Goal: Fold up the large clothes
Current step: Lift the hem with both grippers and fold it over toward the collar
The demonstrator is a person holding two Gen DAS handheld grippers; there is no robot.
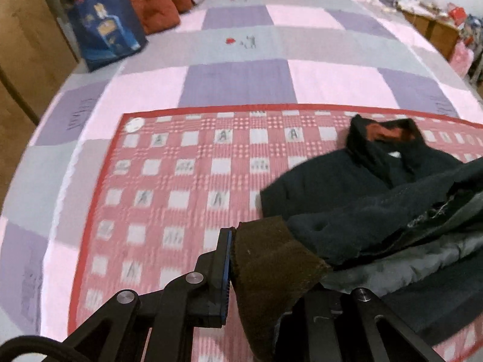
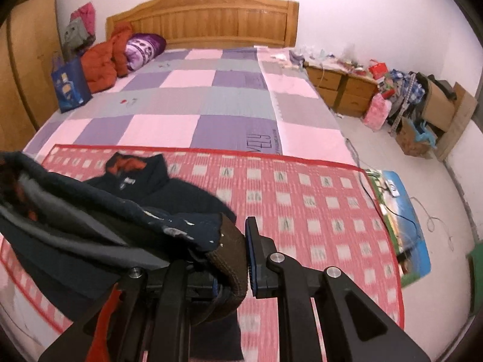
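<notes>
A dark navy jacket [image 1: 347, 187] with a brown ribbed hem lies partly on the red checked mat [image 1: 187, 181], collar with orange lining toward the headboard. My left gripper [image 1: 241, 271] is shut on the brown hem band [image 1: 271, 271], holding the lower part lifted; only its left finger [image 1: 225, 274] shows, the other is under cloth. In the right wrist view the jacket [image 2: 120, 211] hangs to the left over the mat [image 2: 302, 205]. My right gripper [image 2: 238, 259] is shut on the brown hem [image 2: 232, 259], grey lining showing beneath.
The mat lies on a bed with a pink, purple and grey checked cover [image 2: 187, 105]. An orange coat [image 2: 102, 60], a purple blanket roll [image 2: 142, 49] and a blue bag [image 2: 71, 84] sit near the wooden headboard [image 2: 205, 15]. Drawers [image 2: 341, 87] and clutter stand to the right; a wardrobe [image 2: 27, 60] to the left.
</notes>
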